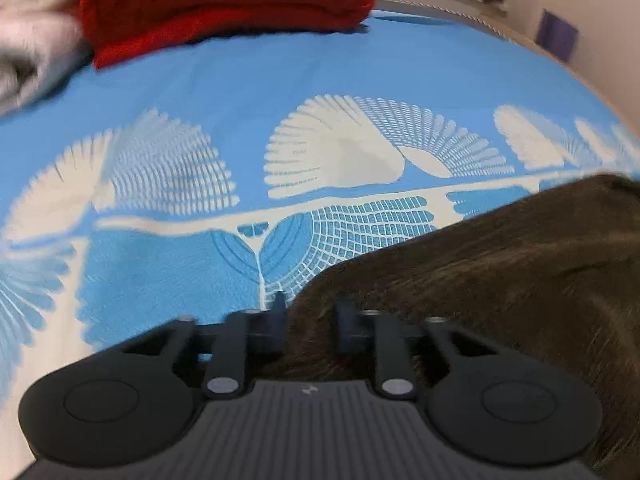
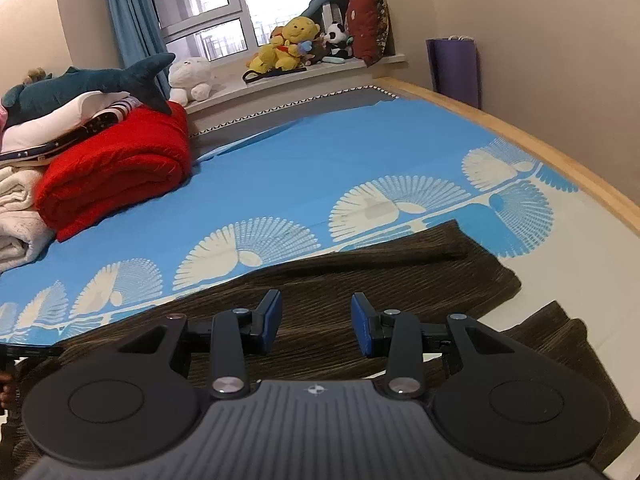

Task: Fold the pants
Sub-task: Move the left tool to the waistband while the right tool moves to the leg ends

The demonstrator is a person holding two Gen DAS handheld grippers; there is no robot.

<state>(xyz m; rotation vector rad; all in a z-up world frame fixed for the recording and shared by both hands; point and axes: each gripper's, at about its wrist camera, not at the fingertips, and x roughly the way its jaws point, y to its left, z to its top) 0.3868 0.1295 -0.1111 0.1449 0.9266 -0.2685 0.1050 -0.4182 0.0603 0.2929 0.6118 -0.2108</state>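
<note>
No readable text, label, brand or number anywhere; nothing legible.

Pants (image 2: 360,276): brown ribbed cloth; sheet (image 2: 320,160): smooth cloth; blanket (image 2: 116,176): red knit.

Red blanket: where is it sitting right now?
The folded red blanket lies at the left of the right wrist view, on the blue bedsheet, beside a cream blanket and under a plush shark.

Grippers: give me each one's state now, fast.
Left gripper: nearly closed at the brown pants' edge; grip cannot be told.
Right gripper: open above the pants, holding nothing.
</note>
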